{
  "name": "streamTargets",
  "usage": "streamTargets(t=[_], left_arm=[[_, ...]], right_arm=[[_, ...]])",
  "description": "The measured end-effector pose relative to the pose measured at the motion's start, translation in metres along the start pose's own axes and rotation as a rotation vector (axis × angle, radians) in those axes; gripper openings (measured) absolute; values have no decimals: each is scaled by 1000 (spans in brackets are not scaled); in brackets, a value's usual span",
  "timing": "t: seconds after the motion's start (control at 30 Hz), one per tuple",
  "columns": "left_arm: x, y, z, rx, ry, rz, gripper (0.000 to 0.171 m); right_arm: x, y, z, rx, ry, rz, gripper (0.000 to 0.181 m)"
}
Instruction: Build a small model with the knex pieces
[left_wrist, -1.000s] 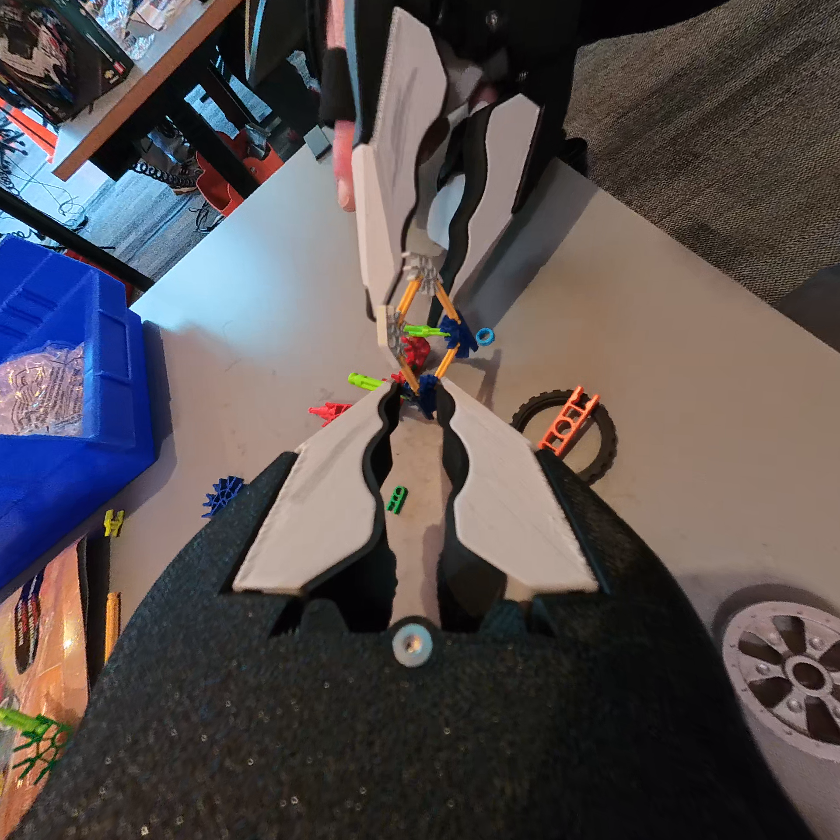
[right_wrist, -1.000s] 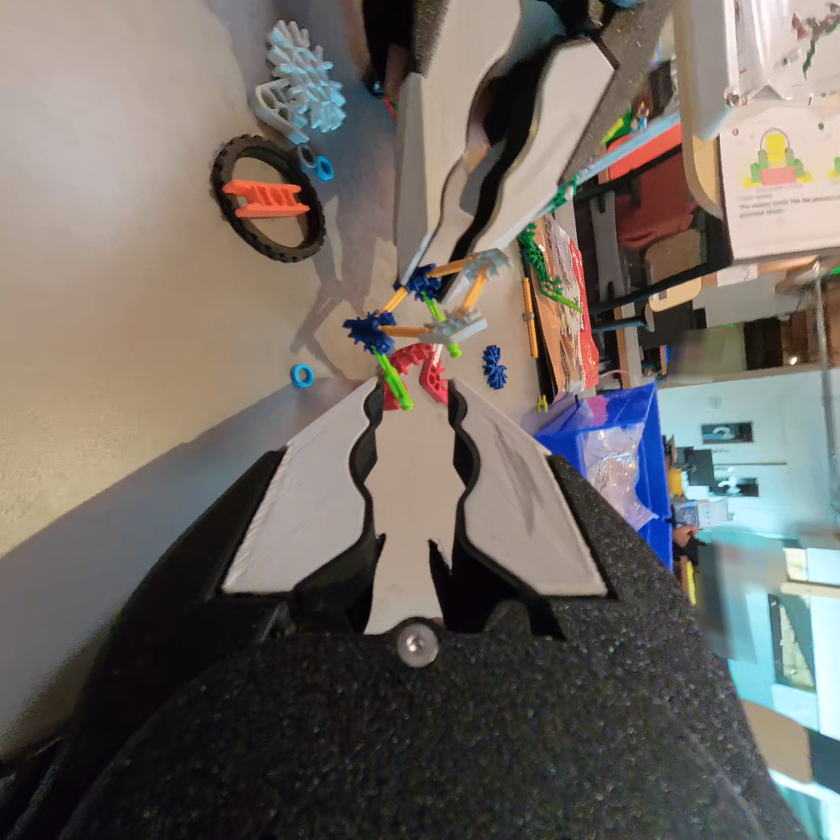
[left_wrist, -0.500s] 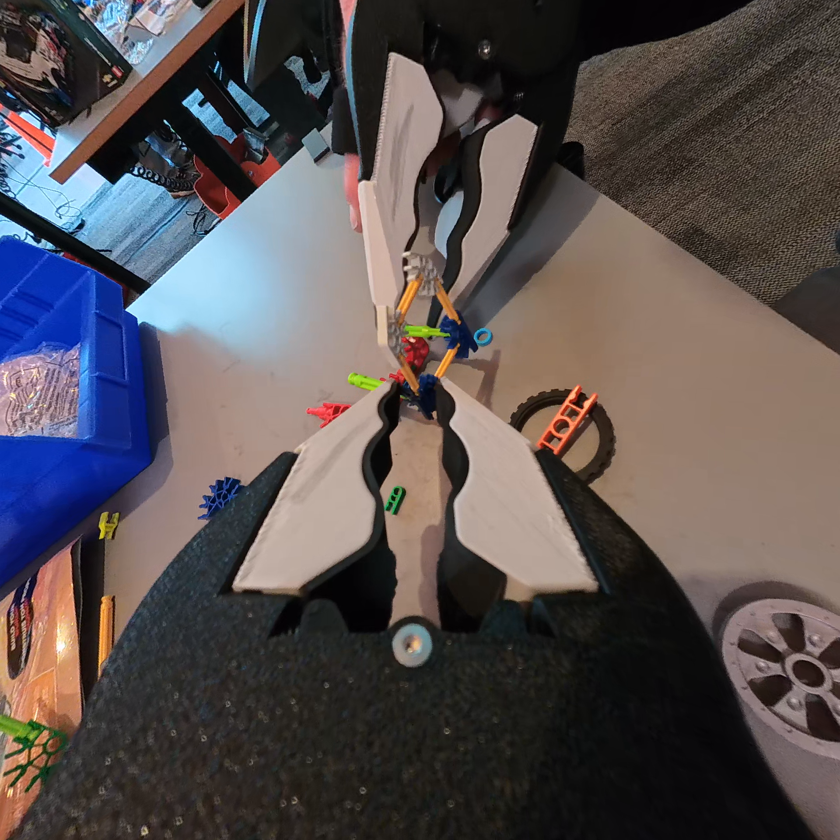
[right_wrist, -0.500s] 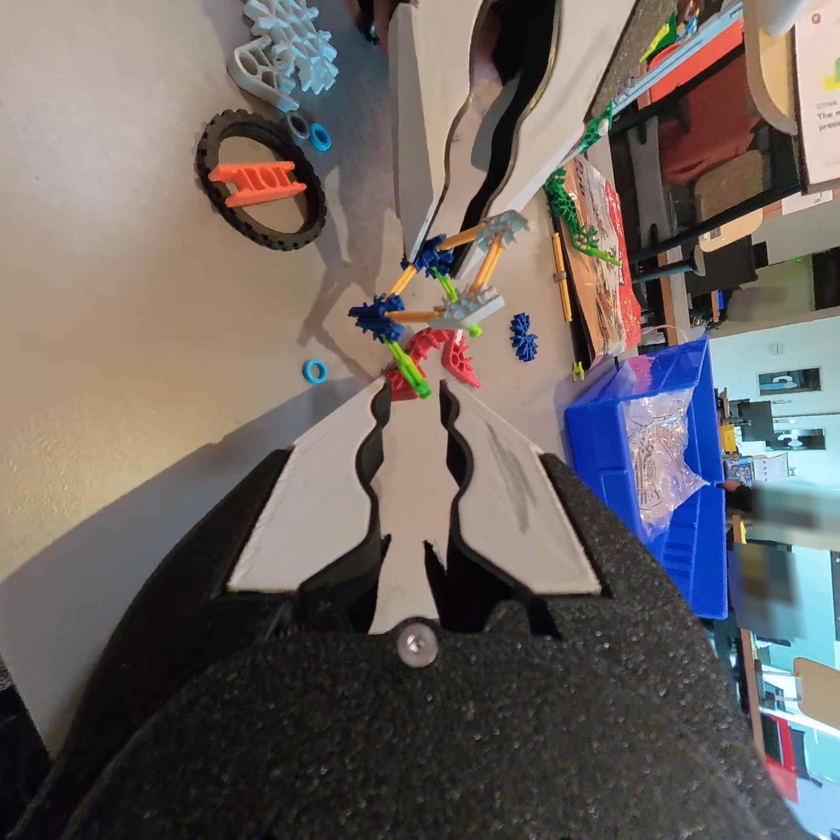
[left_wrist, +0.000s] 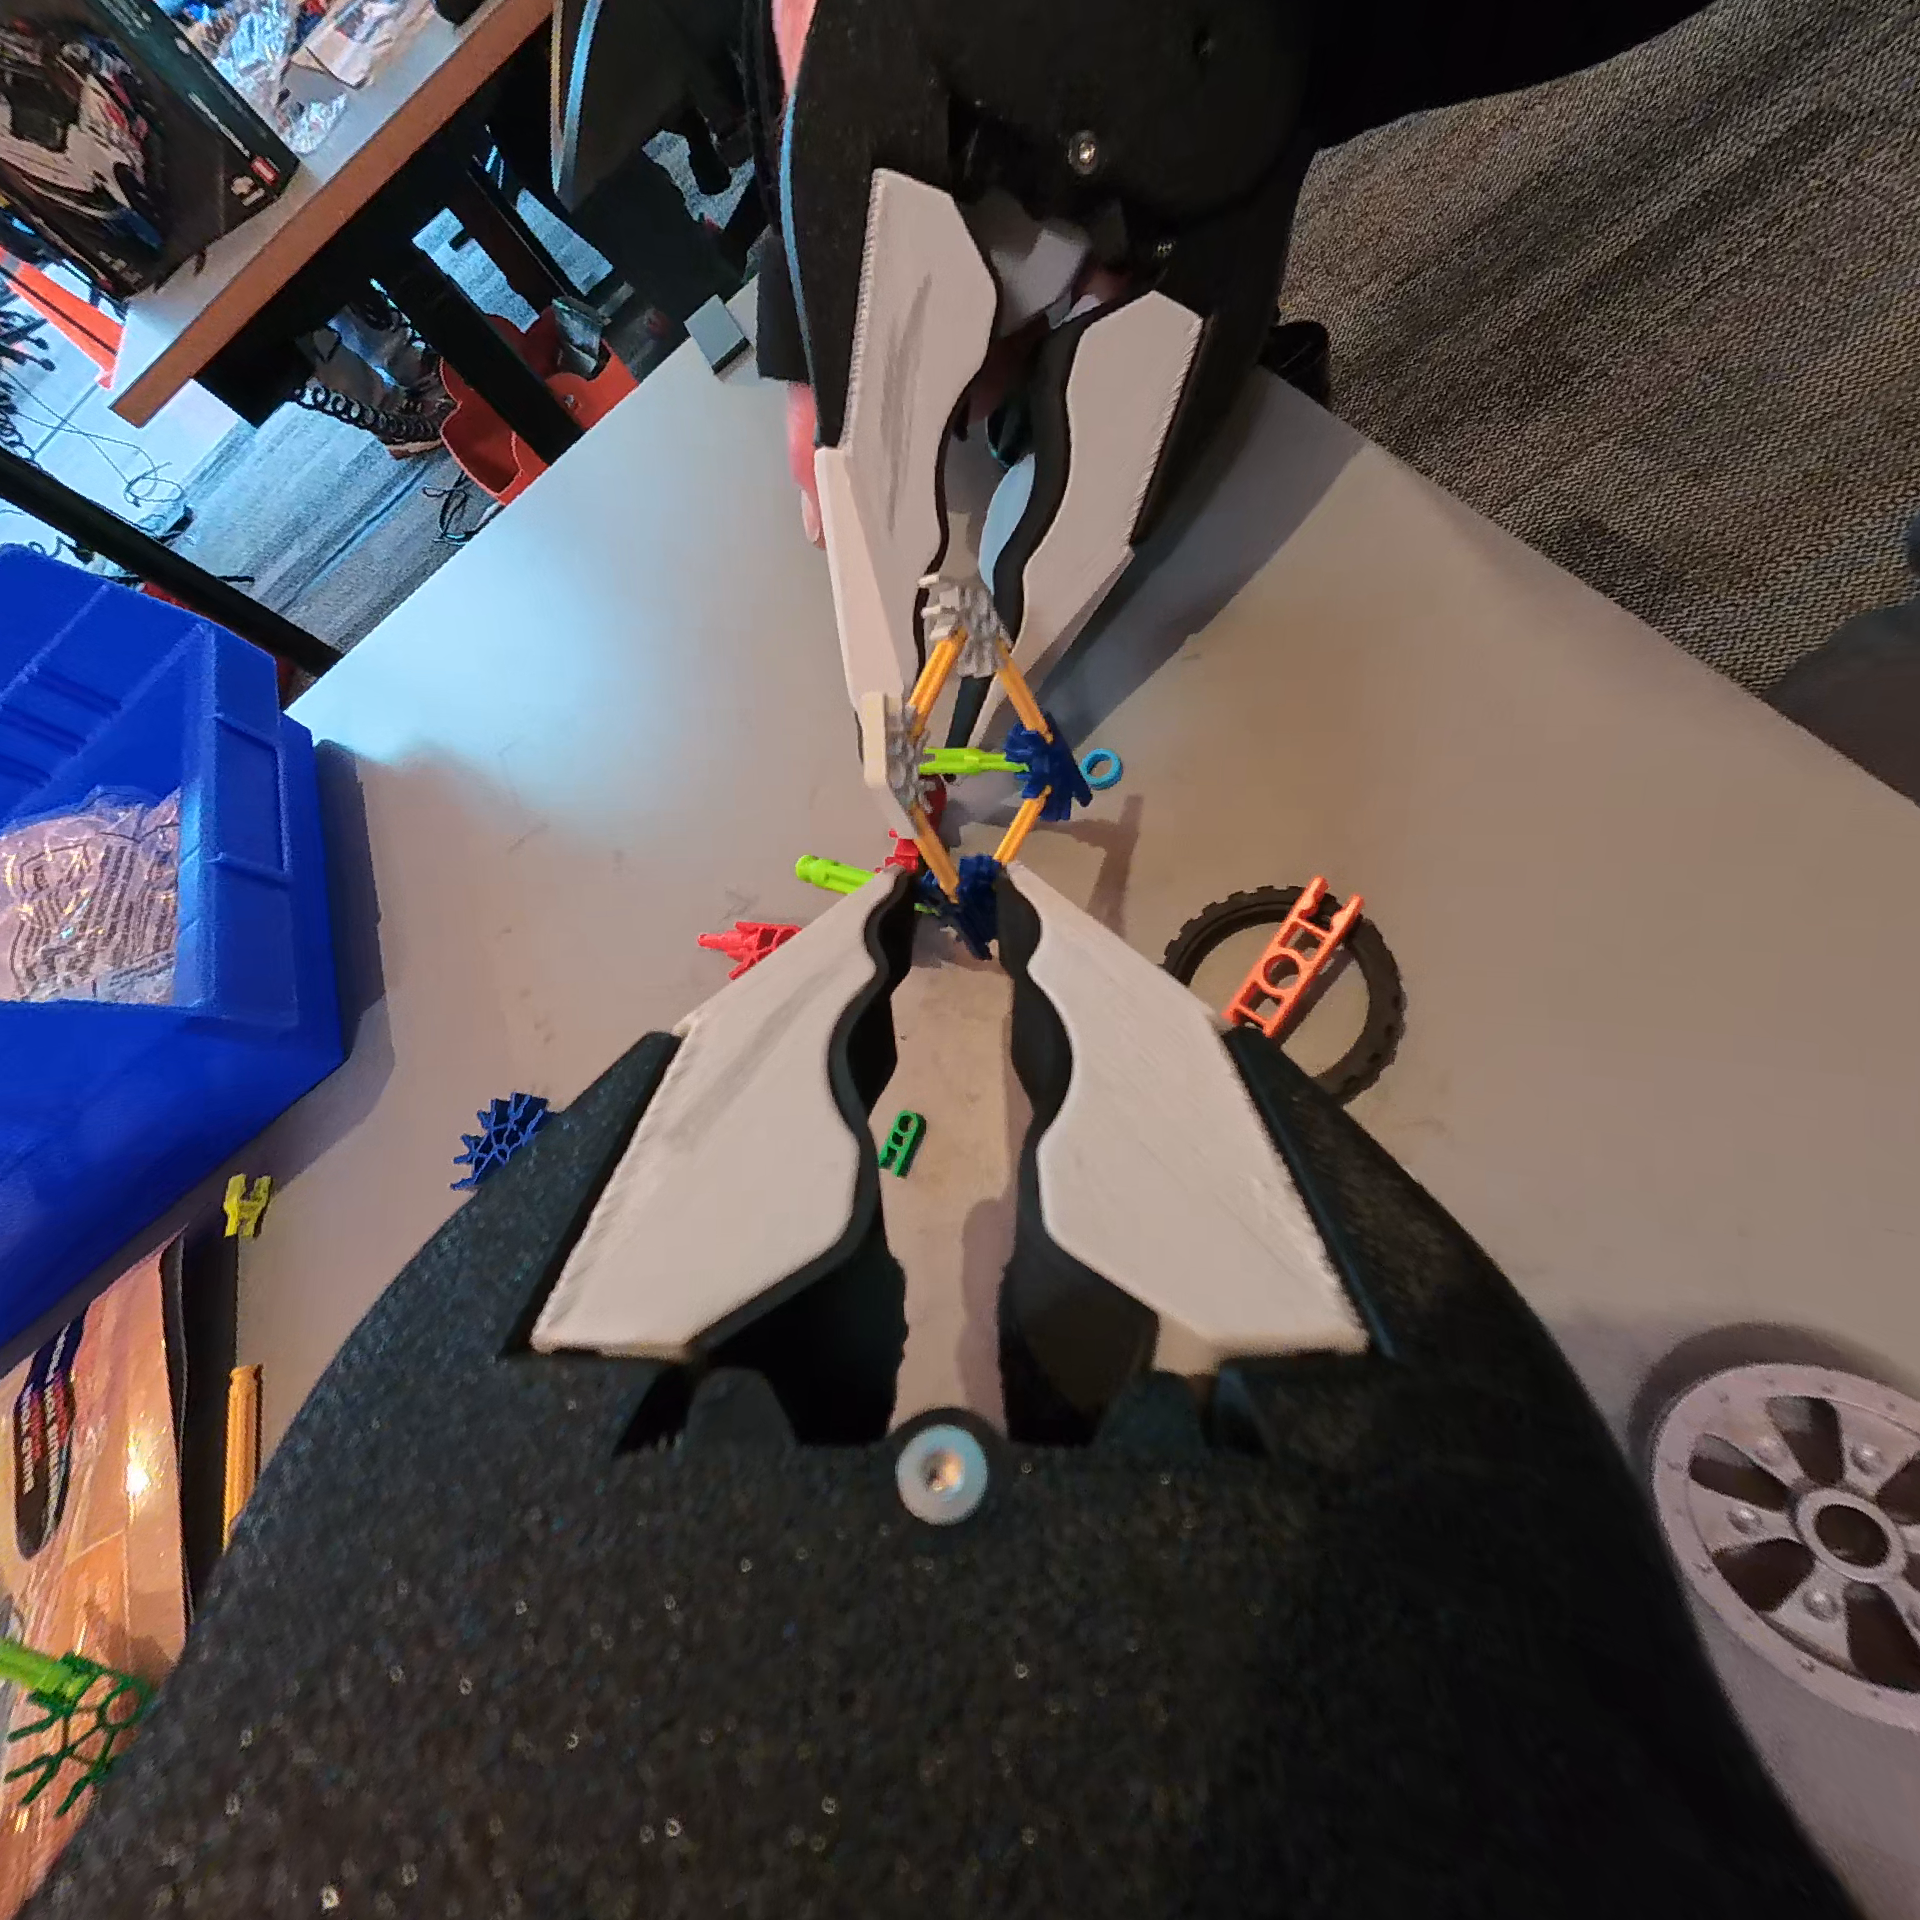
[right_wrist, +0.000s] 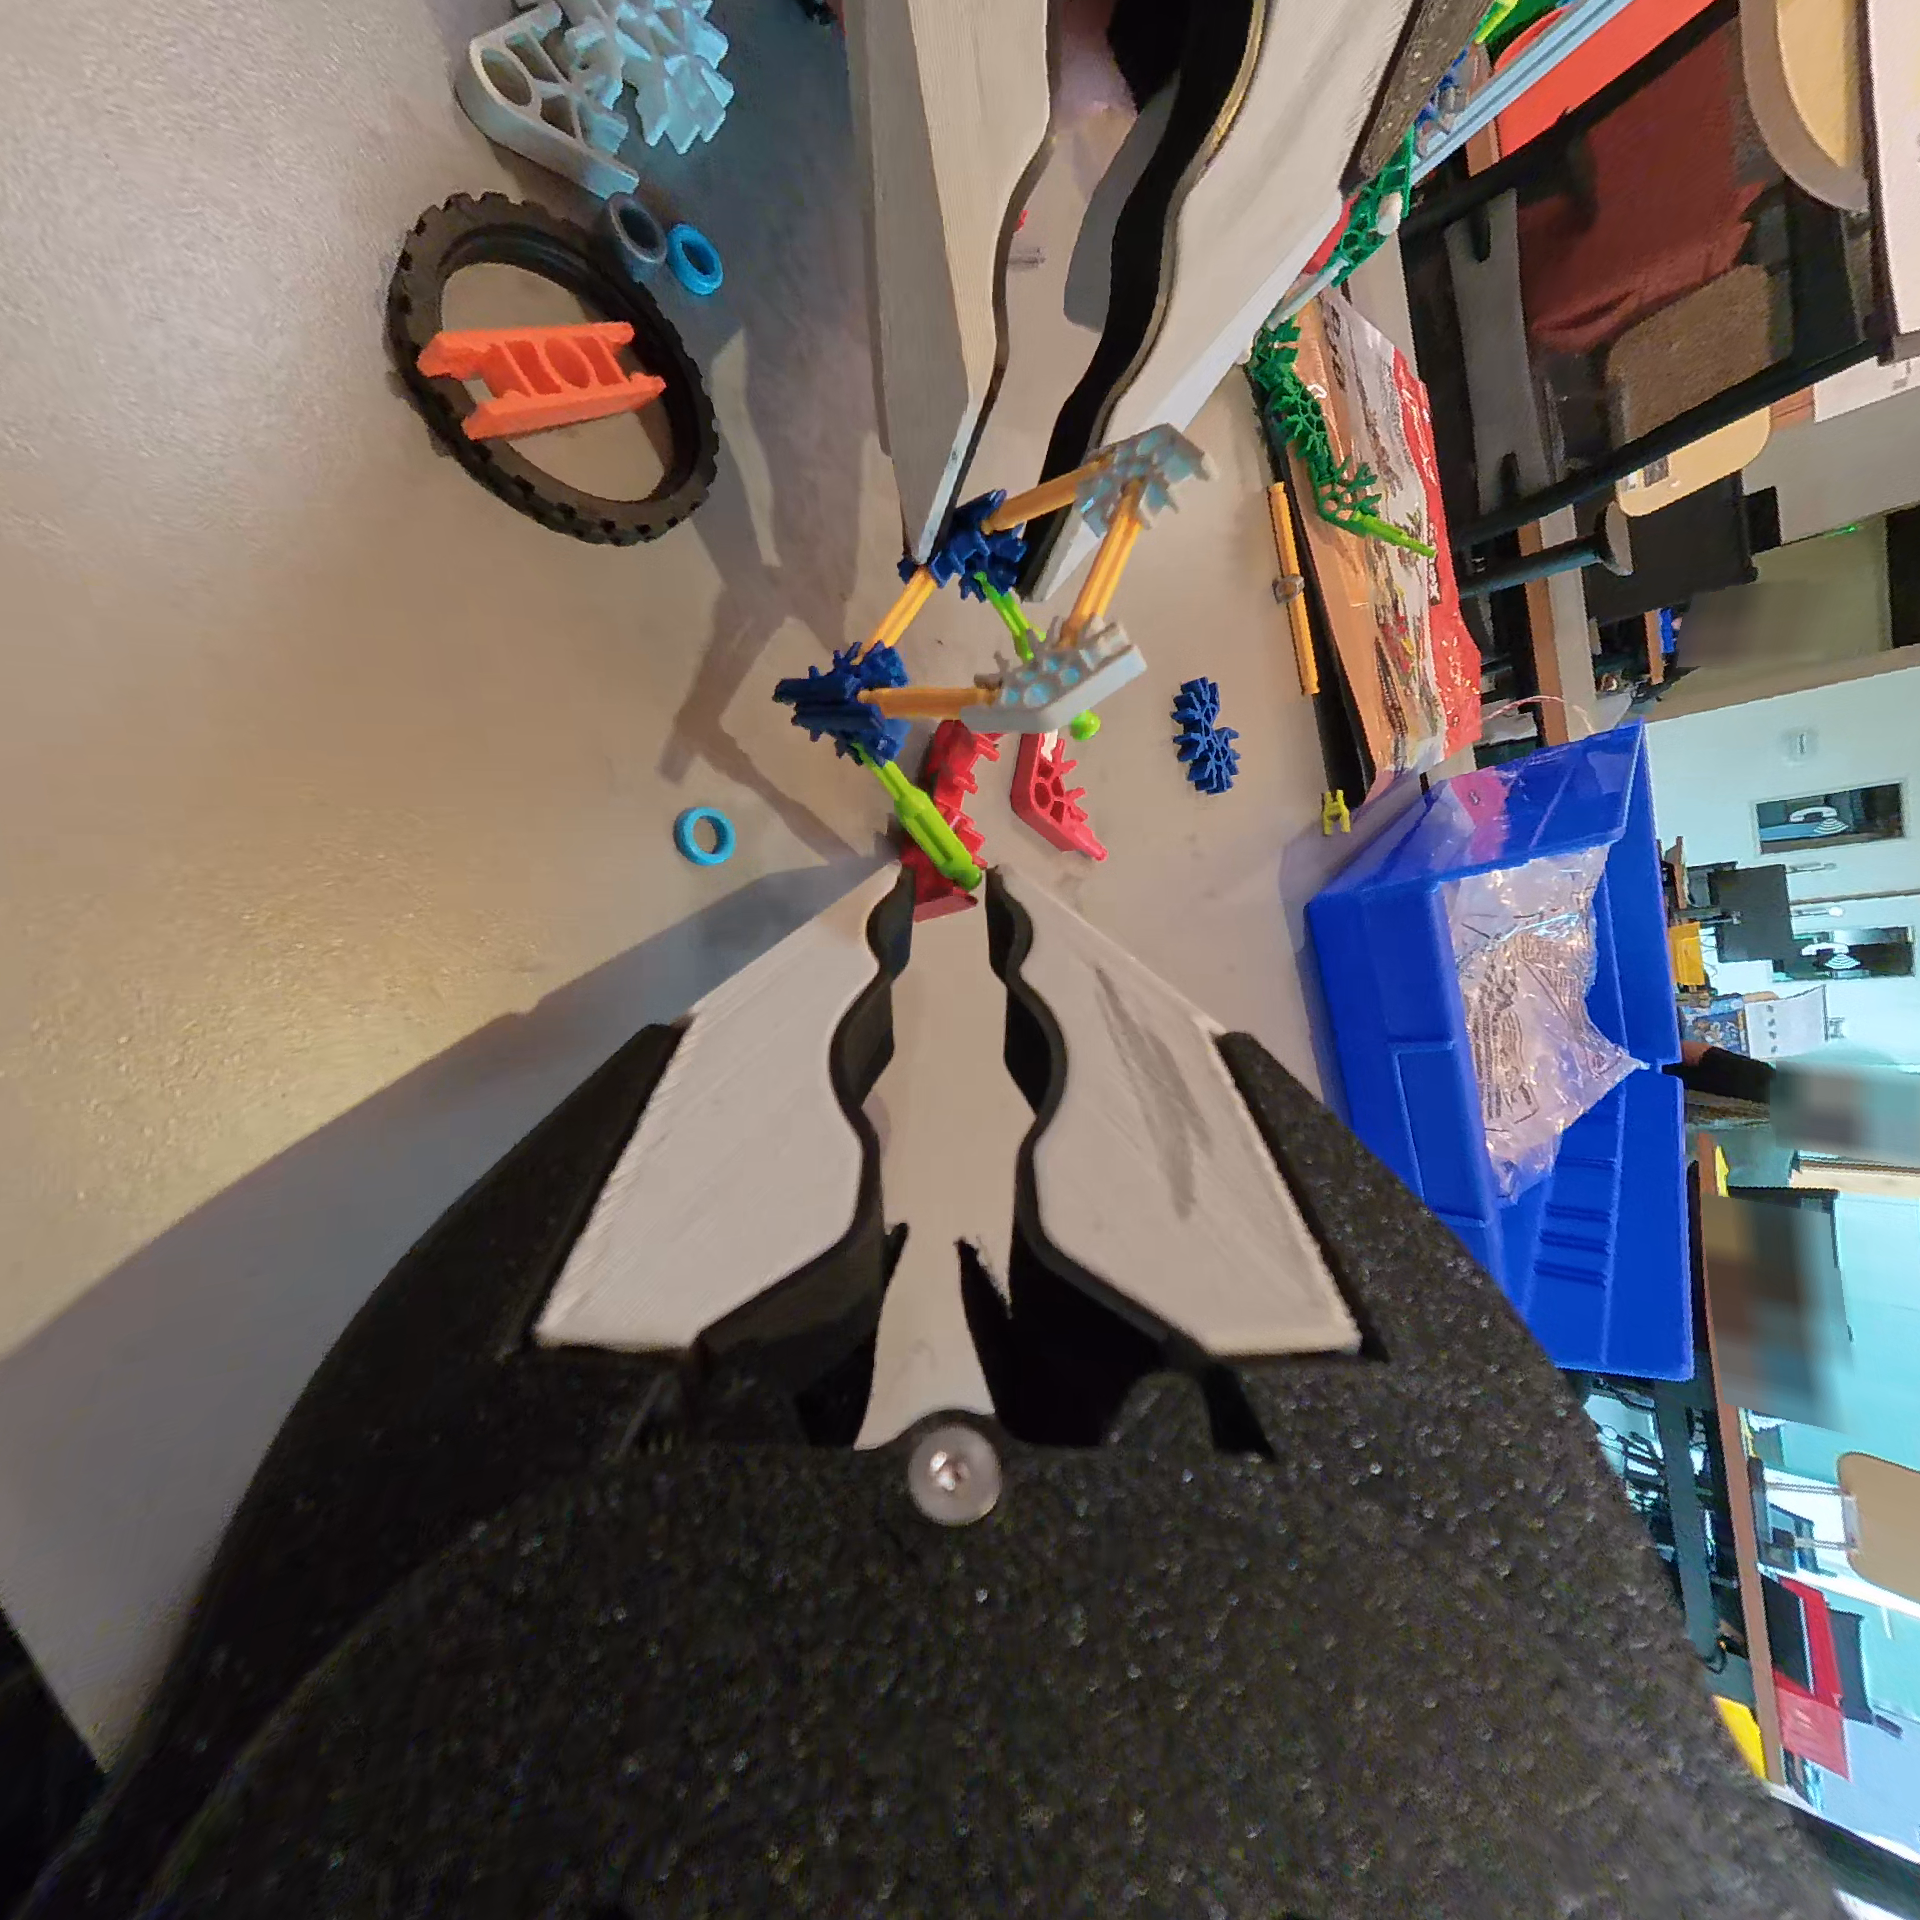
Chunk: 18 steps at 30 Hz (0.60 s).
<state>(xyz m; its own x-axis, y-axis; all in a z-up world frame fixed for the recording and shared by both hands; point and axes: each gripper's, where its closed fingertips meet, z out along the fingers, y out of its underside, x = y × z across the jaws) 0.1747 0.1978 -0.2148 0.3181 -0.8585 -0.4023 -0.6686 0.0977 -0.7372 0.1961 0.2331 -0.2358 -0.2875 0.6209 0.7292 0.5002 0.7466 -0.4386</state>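
A small frame of yellow rods (left_wrist: 1023, 696) with blue and grey connectors hangs between both grippers above the grey table (left_wrist: 1507, 831). My left gripper (left_wrist: 956, 899) is shut on the frame's lower blue connector (left_wrist: 975, 902); the right wrist view shows the same grip (right_wrist: 966, 551). My right gripper (right_wrist: 940, 883) is shut on a red connector (right_wrist: 940, 821). A green rod (right_wrist: 914, 805) runs from this connector to another blue connector (right_wrist: 842, 717) of the frame. The right gripper's fingers (left_wrist: 883, 520) come in from the top of the left wrist view.
A black tyre (left_wrist: 1377, 1039) with an orange piece lies right of the frame. A grey wheel hub (left_wrist: 1808, 1538) is at the near right. A blue bin (left_wrist: 135, 987) holding a plastic bag stands at the left. Loose red, blue and green pieces and a light-blue ring (right_wrist: 703, 834) lie about. Some 5 cm of space lies between my two pairs of fingers.
The right gripper has shifted and turned a little, so its view now shows more of the blue bin. The frame stays held between both grippers. The left gripper has barely moved.
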Motion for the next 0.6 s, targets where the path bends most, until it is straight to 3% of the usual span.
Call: streamTargets(t=[0.23, 0.6], left_arm=[[-5, 0, 1, 6, -23, -8, 12], [-5, 2, 2, -7, -31, -4, 12]], right_arm=[[-1, 7, 4, -23, -69, 143, 19], [1, 7, 3, -27, -77, 192, 19]])
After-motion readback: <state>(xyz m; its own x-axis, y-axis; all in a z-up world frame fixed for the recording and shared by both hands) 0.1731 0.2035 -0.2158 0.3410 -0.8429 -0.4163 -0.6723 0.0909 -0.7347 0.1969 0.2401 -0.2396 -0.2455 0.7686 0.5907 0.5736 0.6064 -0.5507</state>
